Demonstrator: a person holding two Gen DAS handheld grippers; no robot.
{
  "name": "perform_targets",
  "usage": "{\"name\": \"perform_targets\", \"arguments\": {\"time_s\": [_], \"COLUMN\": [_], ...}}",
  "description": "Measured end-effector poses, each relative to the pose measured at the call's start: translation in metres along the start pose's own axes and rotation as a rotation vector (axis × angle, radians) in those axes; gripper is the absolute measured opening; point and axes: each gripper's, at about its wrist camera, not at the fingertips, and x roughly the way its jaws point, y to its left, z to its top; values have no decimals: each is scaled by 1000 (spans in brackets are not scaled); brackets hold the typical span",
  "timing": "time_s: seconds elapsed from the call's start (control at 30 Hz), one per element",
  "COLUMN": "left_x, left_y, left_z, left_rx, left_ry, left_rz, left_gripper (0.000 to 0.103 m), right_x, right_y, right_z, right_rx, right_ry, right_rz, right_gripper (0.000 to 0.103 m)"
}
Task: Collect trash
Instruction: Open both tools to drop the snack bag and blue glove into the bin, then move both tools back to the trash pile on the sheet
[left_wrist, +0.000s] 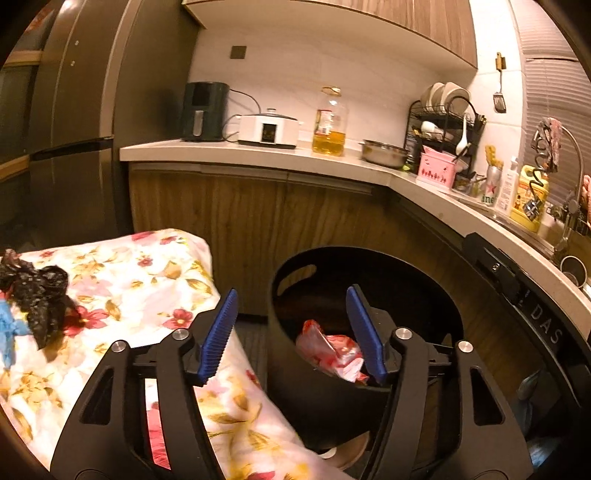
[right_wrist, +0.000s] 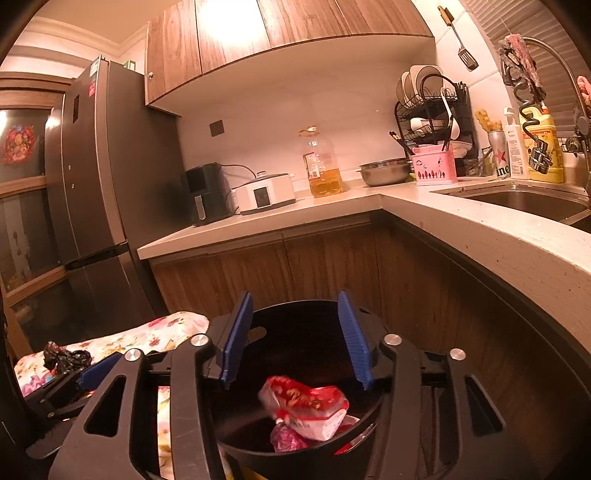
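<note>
Left gripper (left_wrist: 291, 332): jaws spread, nothing between the blue pads; I see it over the near rim of the black bin (left_wrist: 436, 295), lower centre of the left wrist view.
Right gripper (right_wrist: 295, 338): jaws spread, nothing pinched; it hangs above the bin mouth, lower centre of the right wrist view.
Dropped trash: red-and-white wrapper (right_wrist: 306, 406) lies inside the bin, below the right jaws and apart from them, with a crumpled magenta scrap (right_wrist: 286, 439) under it.
Remaining trash: crumpled black plastic bag (left_wrist: 37, 291) on the floral cloth (left_wrist: 147, 280), far left of the left wrist view; a blue scrap (left_wrist: 9, 332) sits just beside it at the frame edge.
Key relation: I judge the black bag lies left of both grippers, well apart from the bin; its long axis runs roughly upper left to lower right in the left wrist view. Left gripper is the nearer 1 of the 2.
Next move (judgement): swing left across the cloth, jaws set across the bag's long axis.
Hidden/unclear: blue scrap is cut off by the frame; bin floor is dark; what the cloth covers I cannot tell.
</note>
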Motion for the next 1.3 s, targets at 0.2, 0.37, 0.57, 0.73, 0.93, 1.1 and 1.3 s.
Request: {"name": "perform_targets", "arguments": {"time_s": [0.2, 0.37, 0.57, 0.73, 0.93, 1.1, 1.3], "left_x": [-21, -39, -62, -80, -102, -119, -137], "left_y": [7, 16, 31, 46, 69, 91, 118], "left_z": [1, 1, 1, -2, -7, -12, -20], "left_rx": [3, -5, -21, -32, -57, -75, -103], "left_ry": [-27, -44, -67, -77, -90, -94, -97], "left_rz": [39, 67, 105, 136, 181, 233, 297], "left_gripper": [72, 76, 80, 83, 87, 89, 92], "right_x": [-11, -21, -34, -44, -53, -57, -60], "right_y": [10, 20, 36, 54, 77, 96, 121], "right_z": [-1, -1, -6, -10, -16, -19, -28], "right_rx": [-16, -29, -39, -45, -58, -64, -77], "right_ry": [-4, -6, -8, -7, -8, -6, 9], "right_rz": [9, 19, 35, 58, 97, 138, 190], "right_gripper": [60, 63, 68, 72, 75, 78, 80]}}
